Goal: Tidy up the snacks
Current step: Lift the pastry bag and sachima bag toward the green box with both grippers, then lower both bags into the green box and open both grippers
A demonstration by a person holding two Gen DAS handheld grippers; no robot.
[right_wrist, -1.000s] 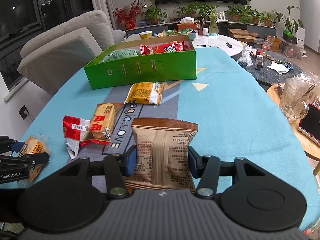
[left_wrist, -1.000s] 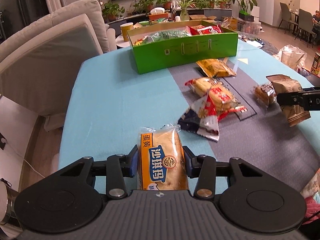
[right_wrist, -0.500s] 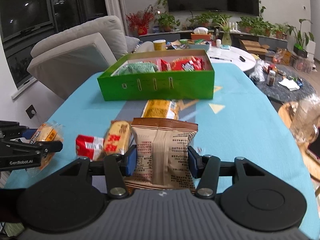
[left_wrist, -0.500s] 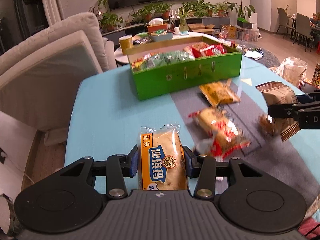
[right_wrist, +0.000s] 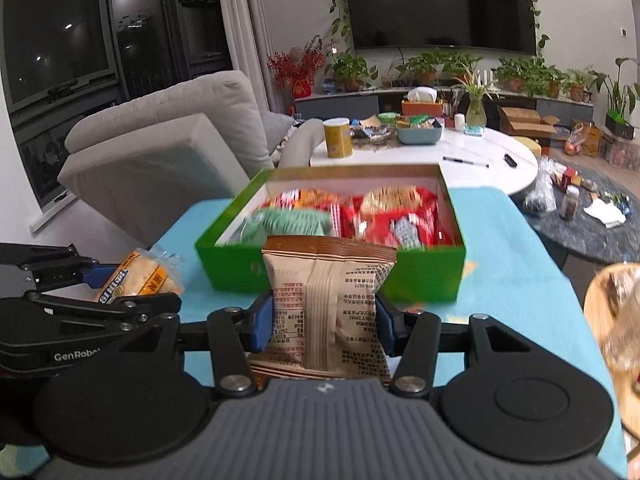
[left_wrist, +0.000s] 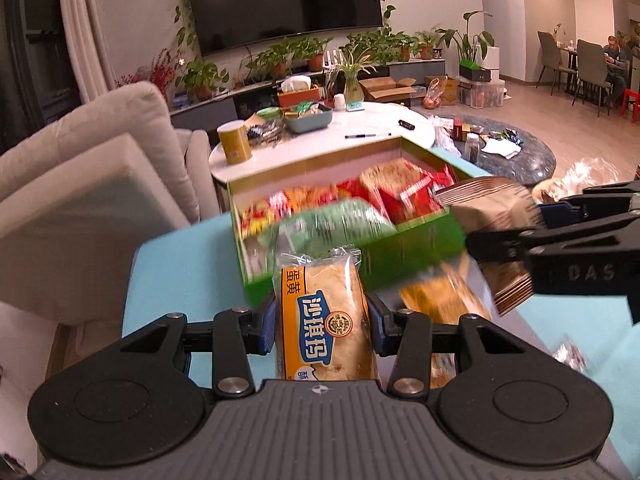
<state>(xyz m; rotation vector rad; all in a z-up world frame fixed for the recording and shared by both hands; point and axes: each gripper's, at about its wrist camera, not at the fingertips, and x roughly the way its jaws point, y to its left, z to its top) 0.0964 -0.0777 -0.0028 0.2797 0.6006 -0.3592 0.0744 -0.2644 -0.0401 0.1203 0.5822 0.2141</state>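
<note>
My left gripper [left_wrist: 321,330] is shut on an orange pastry packet with blue lettering [left_wrist: 324,316], held upright above the turquoise tablecloth. My right gripper [right_wrist: 324,322] is shut on a tan snack bag [right_wrist: 326,304]. Straight ahead of both stands the green box [right_wrist: 424,272], holding red, orange and green snack packs. In the right wrist view the left gripper and its orange packet [right_wrist: 136,280] are at the left. In the left wrist view the tan bag [left_wrist: 496,216] hangs at the right, near the box's right end. A yellow packet [left_wrist: 444,300] lies blurred on the table below it.
Behind the box stands a white round table [right_wrist: 472,160] with a yellow can [right_wrist: 337,138], a blue basket and pens. A beige sofa [right_wrist: 160,148] is to the left. A wooden stool with a glass [right_wrist: 616,300] stands at the right. A person sits far back right [left_wrist: 610,64].
Both grippers have risen and moved toward the green box with their packets held. The box now looks larger and nearer, and the loose packets on the table have slid down out of view.
</note>
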